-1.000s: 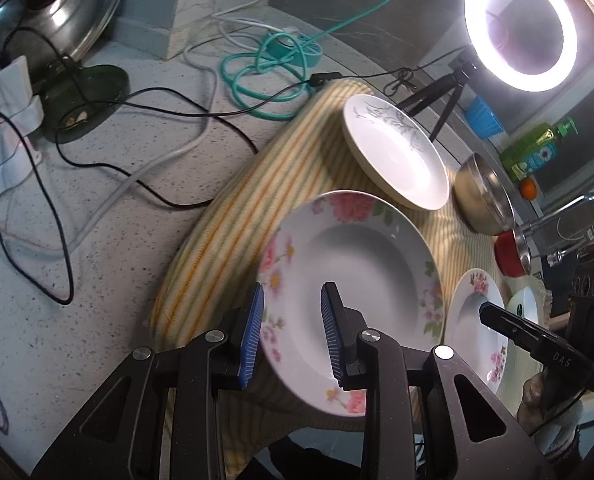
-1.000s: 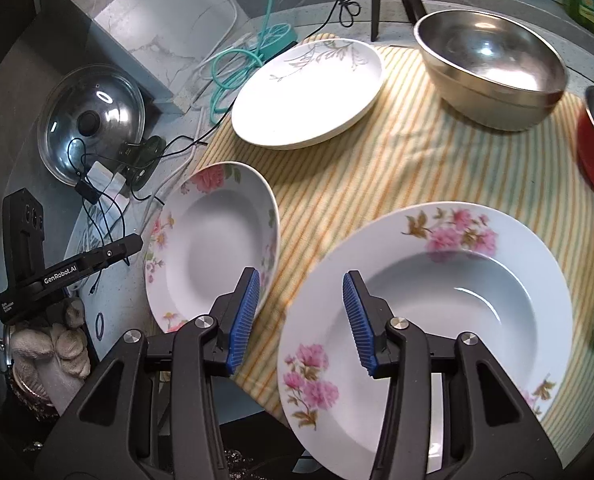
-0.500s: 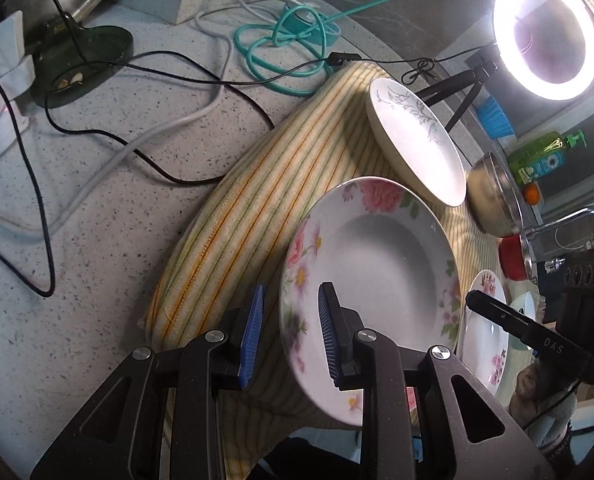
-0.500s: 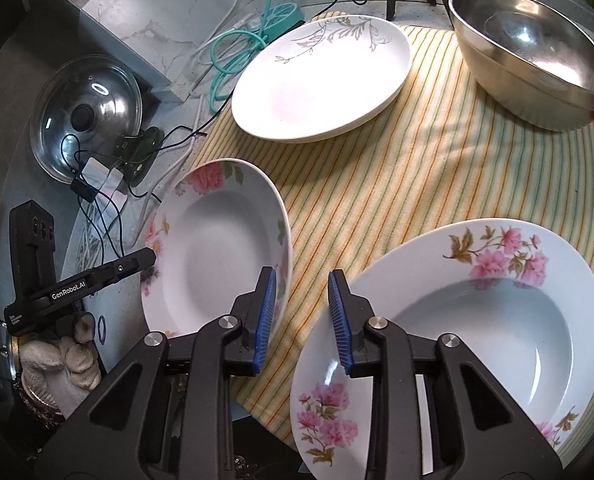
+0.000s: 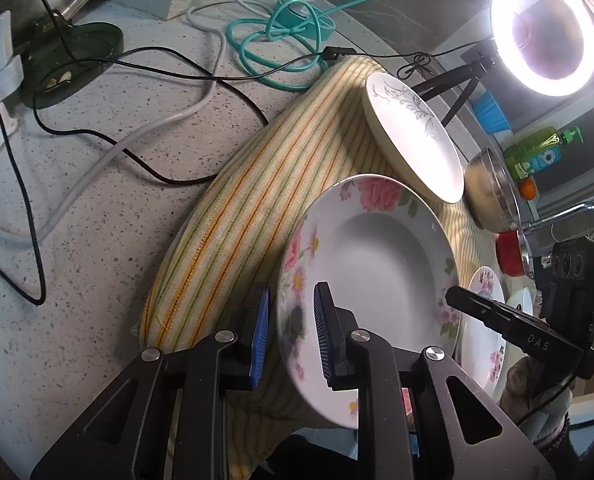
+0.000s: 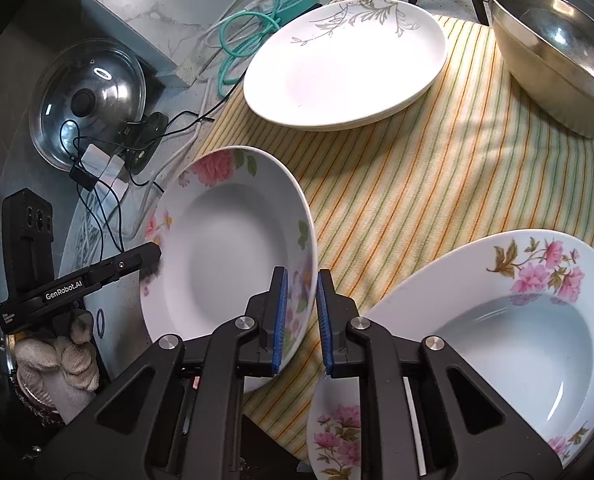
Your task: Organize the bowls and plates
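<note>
Left wrist: left claw (image 5: 291,336) closing on the rim of the smaller floral plate (image 5: 377,272), tilted up at the striped cloth's (image 5: 257,200) near-left edge on the tabletop (image 5: 97,240). Glazed ceramic: stiff, slick, breakable; grip rim only.

Right wrist: right claw (image 6: 301,320) pressed together on the larger floral plate's (image 6: 517,340) near rim.

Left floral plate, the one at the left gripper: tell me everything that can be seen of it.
The left floral plate is a deep, round, glossy white dish, ceramic by its look. Its wide rim bears pink flowers and green leaves, and its plain well is empty. It is tilted steeply over the striped cloth; whether an edge rests there is unclear. Its near rim sits between the pads of the left gripper, whose jaws are closing on it.
</note>
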A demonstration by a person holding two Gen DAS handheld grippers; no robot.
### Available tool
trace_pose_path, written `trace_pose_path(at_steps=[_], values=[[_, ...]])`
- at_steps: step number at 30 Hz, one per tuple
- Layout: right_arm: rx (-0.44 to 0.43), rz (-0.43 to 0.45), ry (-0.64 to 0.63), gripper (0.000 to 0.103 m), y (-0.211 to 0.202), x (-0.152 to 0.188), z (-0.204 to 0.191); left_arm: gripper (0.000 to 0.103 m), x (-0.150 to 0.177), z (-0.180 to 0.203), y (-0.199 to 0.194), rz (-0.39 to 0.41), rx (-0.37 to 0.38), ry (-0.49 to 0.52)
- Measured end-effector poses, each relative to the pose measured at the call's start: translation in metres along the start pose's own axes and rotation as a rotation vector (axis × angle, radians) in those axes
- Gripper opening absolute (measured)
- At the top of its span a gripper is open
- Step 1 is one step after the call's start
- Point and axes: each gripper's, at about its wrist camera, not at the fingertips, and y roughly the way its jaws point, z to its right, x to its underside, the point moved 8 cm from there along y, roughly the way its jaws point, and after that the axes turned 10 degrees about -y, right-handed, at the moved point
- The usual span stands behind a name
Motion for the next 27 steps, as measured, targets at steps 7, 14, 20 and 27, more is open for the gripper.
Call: trace_pose_path(at_steps=[7, 14, 20, 27], values=[[0.005, 0.0, -0.003, 0.014, 0.0, -0.001, 0.0, 0.018, 0.0, 0.003, 0.002, 0.0, -0.006, 0.017], [0.013, 0.008, 0.003, 0.014, -0.004, 0.001, 0.0, 0.018, -0.002, 0.006, 0.0, 0.005, -0.011, 0.024], [0.015, 0.035, 0.017, 0.014, -0.018, 0.001, 0.001, 0.018, -0.003, 0.015, -0.005, 0.011, 0.0, 0.045], [0.028, 0.074, 0.048, 0.014, -0.047, 0.009, 0.01, 0.018, -0.004, 0.038, -0.012, 0.026, 0.038, 0.076]])
